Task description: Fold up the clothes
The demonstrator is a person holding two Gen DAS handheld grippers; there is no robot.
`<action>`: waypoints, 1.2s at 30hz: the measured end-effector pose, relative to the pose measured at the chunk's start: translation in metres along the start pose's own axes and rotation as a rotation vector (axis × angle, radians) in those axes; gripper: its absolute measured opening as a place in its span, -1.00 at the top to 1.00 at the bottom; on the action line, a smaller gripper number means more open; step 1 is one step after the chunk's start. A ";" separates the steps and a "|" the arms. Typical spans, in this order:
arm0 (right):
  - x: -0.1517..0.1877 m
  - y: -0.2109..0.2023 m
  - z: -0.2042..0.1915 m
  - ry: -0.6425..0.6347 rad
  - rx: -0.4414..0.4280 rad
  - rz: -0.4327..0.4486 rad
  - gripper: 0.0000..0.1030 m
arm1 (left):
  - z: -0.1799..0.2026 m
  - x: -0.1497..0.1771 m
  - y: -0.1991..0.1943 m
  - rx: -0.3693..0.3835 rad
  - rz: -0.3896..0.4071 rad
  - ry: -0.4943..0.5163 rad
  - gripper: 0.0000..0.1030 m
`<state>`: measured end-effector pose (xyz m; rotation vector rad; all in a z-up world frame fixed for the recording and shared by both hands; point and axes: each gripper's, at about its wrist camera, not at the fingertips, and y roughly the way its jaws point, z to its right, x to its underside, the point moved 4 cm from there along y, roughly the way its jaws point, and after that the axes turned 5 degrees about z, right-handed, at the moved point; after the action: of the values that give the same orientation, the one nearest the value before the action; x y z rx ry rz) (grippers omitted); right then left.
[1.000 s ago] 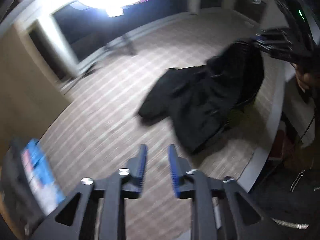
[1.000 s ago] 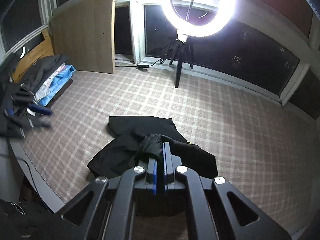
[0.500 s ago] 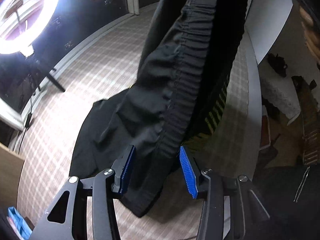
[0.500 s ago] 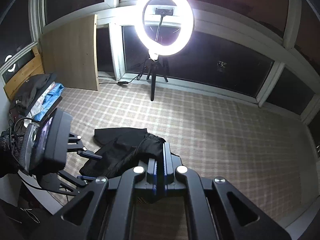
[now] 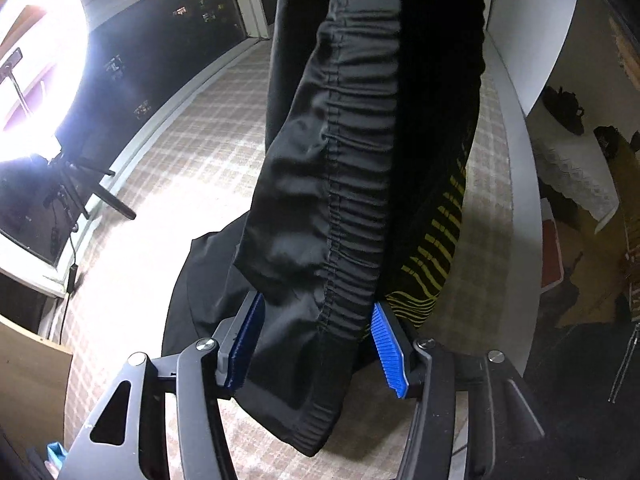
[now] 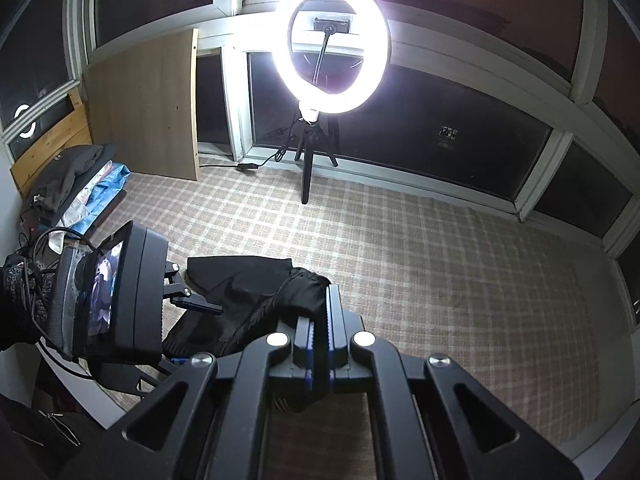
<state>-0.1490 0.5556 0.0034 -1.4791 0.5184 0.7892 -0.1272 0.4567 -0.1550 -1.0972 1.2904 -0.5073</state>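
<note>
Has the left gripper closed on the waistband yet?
No: the left gripper has its blue pads spread wide, with the elastic waistband of the black garment hanging between them unclamped.

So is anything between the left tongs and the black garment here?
Nothing visible. In the left wrist view the black garment's ribbed elastic band hangs straight down into the gap of the open left tongs, between the blue pads. The right tongs are shut on another part of it, above the checked mat.

One black garment [image 5: 352, 168], two grippers, one ring light [image 6: 331, 44].
</note>
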 end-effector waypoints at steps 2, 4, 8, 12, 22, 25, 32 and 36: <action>0.000 0.000 0.000 0.000 -0.003 0.001 0.92 | -0.004 -0.001 0.005 0.015 -0.007 -0.012 0.01; -0.001 0.000 0.001 -0.002 0.000 0.002 0.92 | -0.010 -0.001 0.009 0.049 -0.025 -0.047 0.12; 0.000 0.001 0.006 0.005 0.007 -0.003 0.91 | -0.022 -0.001 0.009 0.088 -0.019 -0.105 0.60; 0.001 0.003 0.011 0.008 0.017 -0.009 0.91 | -0.039 0.003 -0.012 0.057 0.024 -0.135 0.68; -0.053 0.032 -0.063 -0.111 -0.152 0.020 0.91 | -0.126 0.066 -0.125 -0.078 0.172 -0.362 0.93; -0.082 0.054 -0.123 -0.197 -0.282 0.001 0.46 | -0.150 0.125 -0.161 -0.167 0.189 -0.492 0.93; -0.039 0.094 -0.188 -0.168 -0.230 -0.058 -0.07 | -0.165 0.284 -0.150 -0.159 0.052 -0.786 0.92; 0.036 0.092 -0.218 -0.112 -0.274 -0.149 -0.07 | -0.156 0.310 -0.121 -0.086 -0.001 -0.810 0.92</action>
<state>-0.1583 0.3386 -0.0971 -1.6928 0.2176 0.8431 -0.1592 0.0928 -0.1919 -1.1971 0.5989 0.0192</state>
